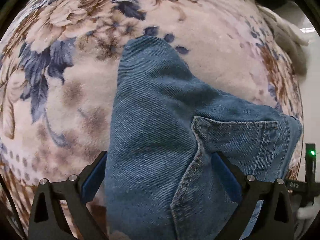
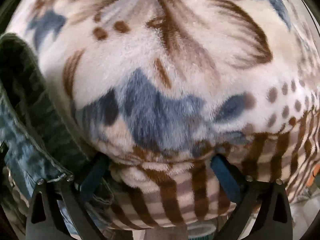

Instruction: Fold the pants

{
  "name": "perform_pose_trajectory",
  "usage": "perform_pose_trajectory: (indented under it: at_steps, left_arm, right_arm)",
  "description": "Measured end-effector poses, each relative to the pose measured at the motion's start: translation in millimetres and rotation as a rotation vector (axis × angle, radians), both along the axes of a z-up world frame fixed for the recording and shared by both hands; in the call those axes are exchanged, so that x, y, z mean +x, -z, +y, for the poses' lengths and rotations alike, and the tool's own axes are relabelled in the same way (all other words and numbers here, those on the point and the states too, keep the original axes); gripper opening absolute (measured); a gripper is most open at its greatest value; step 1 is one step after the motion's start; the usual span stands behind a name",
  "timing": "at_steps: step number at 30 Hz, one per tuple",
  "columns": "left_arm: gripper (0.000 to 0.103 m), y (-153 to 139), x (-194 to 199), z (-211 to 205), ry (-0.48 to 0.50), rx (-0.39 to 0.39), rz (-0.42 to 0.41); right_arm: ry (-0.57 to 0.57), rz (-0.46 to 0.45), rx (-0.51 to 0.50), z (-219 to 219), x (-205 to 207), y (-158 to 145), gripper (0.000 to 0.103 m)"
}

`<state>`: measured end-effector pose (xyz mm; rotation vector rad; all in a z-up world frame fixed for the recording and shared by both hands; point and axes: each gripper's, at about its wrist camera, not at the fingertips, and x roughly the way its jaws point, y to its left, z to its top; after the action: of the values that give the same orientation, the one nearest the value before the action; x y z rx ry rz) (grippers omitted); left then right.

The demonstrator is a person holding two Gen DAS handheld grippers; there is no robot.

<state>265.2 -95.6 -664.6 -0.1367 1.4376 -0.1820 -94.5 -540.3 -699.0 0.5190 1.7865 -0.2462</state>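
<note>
Blue denim pants (image 1: 160, 124) lie bunched on a floral fleece blanket (image 1: 84, 92); a back pocket with stitched seams faces up at the lower right. My left gripper (image 1: 160, 160) is open, its fingers wide apart on either side of the denim, which fills the gap between them. My right gripper (image 2: 160, 162) is open and pressed close to the blanket (image 2: 160, 64), with only fleece between its fingers. A fold of the pants (image 2: 36, 132) lies along the left edge of the right wrist view, beside the left finger.
The blanket's edge and a pale floor (image 1: 306, 46) show at the right of the left wrist view, with a white fuzzy object (image 1: 288, 30) there. A device with a green light (image 1: 311, 153) stands at the far right.
</note>
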Motion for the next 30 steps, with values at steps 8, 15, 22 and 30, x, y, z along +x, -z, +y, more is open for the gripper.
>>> perform_pose_trajectory:
  at_steps: [8, 15, 22, 30]
  left_arm:
    - [0.103, 13, 1, 4, -0.098, -0.116, 0.018]
    - [0.103, -7, 2, -9, -0.049, -0.020, 0.043]
    - [0.103, -48, -21, -39, -0.001, 0.264, 0.023]
    - [0.103, -62, -52, -52, 0.023, 0.249, 0.057]
  right_arm:
    - [-0.013, 0.100, 0.035, 8, 20, -8, 0.103]
    - [-0.195, -0.048, -0.133, 66, -22, -112, 0.103]
    - [-0.335, -0.100, -0.160, 101, -59, -183, 0.103]
    - [-0.377, -0.102, -0.130, 118, -68, -192, 0.103]
